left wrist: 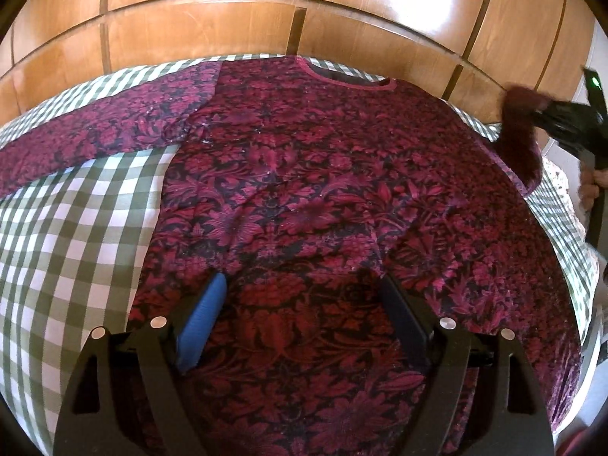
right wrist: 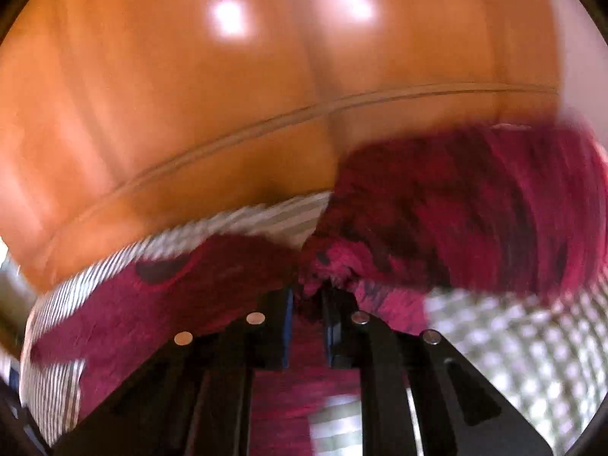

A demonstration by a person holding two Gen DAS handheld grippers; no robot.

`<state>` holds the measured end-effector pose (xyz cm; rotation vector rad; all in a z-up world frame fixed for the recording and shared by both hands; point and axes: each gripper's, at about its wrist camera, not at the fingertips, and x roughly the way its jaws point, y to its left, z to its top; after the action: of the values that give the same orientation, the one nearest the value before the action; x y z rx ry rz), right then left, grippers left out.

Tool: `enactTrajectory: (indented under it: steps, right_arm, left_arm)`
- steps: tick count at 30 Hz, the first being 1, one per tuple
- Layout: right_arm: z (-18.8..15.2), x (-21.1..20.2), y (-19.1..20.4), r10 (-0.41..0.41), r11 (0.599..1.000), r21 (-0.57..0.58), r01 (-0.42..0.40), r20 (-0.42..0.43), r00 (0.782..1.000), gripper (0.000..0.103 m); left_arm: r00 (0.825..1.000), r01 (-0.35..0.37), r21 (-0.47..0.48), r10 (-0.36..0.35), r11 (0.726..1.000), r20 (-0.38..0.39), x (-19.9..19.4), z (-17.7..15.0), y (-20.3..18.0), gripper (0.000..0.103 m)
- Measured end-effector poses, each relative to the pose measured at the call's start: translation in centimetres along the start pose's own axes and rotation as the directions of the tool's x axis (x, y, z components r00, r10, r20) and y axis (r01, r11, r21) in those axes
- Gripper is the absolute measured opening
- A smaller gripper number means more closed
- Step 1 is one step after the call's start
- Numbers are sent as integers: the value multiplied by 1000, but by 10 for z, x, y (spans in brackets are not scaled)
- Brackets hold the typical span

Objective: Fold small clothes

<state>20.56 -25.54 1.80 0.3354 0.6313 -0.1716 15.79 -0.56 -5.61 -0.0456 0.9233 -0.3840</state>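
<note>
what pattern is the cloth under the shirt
Green and white checks on the cloth, clearest in the left wrist view.

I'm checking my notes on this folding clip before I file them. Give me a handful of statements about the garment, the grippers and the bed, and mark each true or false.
1. The garment is a dark red floral top lying on a green and white checked cover. True.
2. The left gripper is clamped on the hem. False: its jaws stand wide open over the lower part of the top, gripping nothing.
3. The right gripper has a bunch of the red fabric pinched between its jaws. True.
4. Both sleeves lie flat and spread out. False: only the sleeve on the left of the left wrist view lies flat; the other is lifted by the right gripper.
5. Wooden panels stand behind the bed. True.
</note>
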Motion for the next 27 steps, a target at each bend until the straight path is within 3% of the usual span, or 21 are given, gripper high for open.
enactTrajectory:
  steps: [6, 8, 10, 12, 15, 18, 23, 26, 27]
  right_arm:
    - [-41, 39, 91, 50, 984, -163, -70, -123, 991, 13]
    - [-53, 45, 106, 74, 976, -192, -105, -163, 984, 29]
    - [-64, 39, 117, 67, 966, -236, -102, -151, 986, 70]
    - [-73, 28, 117, 65, 962, -254, -96, -128, 990, 76]
    - [-85, 5, 98, 117, 971, -195, -140, -127, 985, 90]
    - [-100, -14, 78, 149, 976, -140, -167, -133, 980, 93]
    - [-114, -41, 27, 215, 977, 47, -210, -133, 968, 94]
    - [-110, -46, -9, 333, 920, 244, -306, -79, 939, 97]
    - [-107, -47, -25, 375, 881, 327, -342, -42, 926, 98]
  left_arm:
    - [1000, 11, -11, -11, 1000, -3, -1, 0, 0, 82]
    - [1000, 20, -27, -21, 999, -15, -4, 3, 2, 82]
    - [999, 38, -53, -40, 998, -22, -10, 8, 4, 76]
    - [997, 76, -86, -77, 993, -13, -16, 15, 7, 73]
    - [991, 129, -144, -133, 981, -14, -14, 28, 13, 71]
    - [981, 189, -228, -195, 955, -4, -6, 49, 18, 71]
    - [958, 272, -347, -286, 898, 12, 21, 94, 17, 71]
    - [957, 266, -373, -291, 889, -10, 44, 114, 9, 71]
    - [957, 261, -381, -289, 887, -18, 50, 118, 7, 70]
